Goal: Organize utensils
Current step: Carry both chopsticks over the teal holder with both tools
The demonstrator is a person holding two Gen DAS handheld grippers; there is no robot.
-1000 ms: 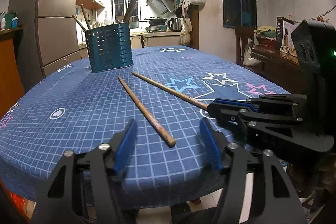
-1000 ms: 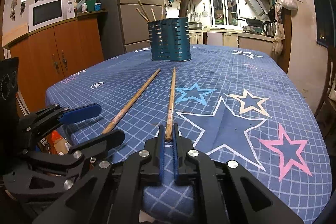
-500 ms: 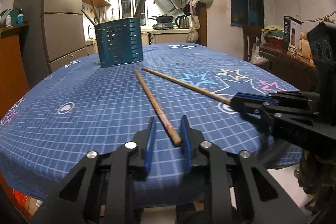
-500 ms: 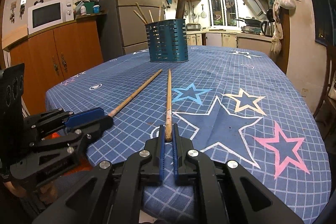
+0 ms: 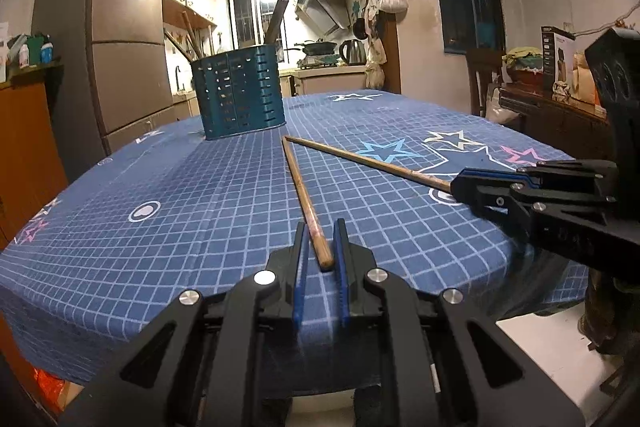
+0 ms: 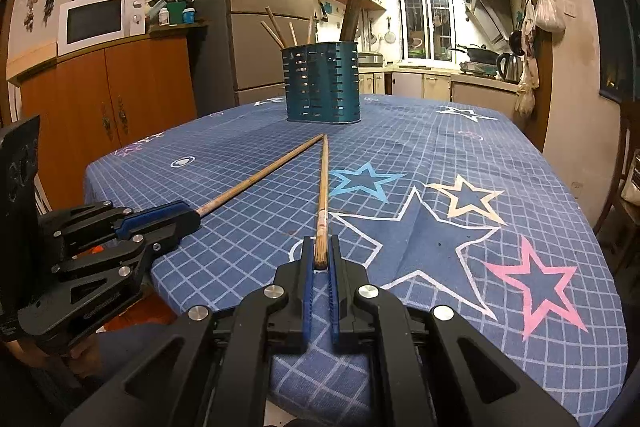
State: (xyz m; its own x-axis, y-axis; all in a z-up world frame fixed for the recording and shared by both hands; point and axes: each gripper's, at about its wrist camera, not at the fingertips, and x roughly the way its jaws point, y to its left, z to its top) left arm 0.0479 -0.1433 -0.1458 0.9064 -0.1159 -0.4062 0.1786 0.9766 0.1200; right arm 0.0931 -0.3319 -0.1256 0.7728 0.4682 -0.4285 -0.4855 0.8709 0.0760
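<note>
Two wooden chopsticks lie in a V on the blue star-patterned tablecloth (image 5: 180, 187), tips nearly meeting in front of the teal slotted utensil holder (image 5: 240, 91) (image 6: 322, 83). The near end of the left chopstick (image 5: 298, 179) (image 6: 260, 179) lies between the jaws of my left gripper (image 5: 320, 227) (image 6: 188, 217). Those jaws are closing, and a sliver of gap still shows beside the stick. My right gripper (image 6: 320, 241) (image 5: 456, 187) is shut on the near end of the right chopstick (image 6: 323, 179) (image 5: 360, 159). Both sticks rest on the cloth.
The holder stands at the far middle of the table with several utensils sticking out of it. A wooden cabinet (image 6: 120, 99) with a microwave (image 6: 100, 21) and a fridge (image 6: 264, 27) stand beyond the table's left side. A chair (image 5: 486, 79) and a cluttered sideboard are on the right.
The left jaws went from wide open to nearly closed around the left chopstick's near end, and that gripper edged forward over it. The right gripper kept its grip and place.
</note>
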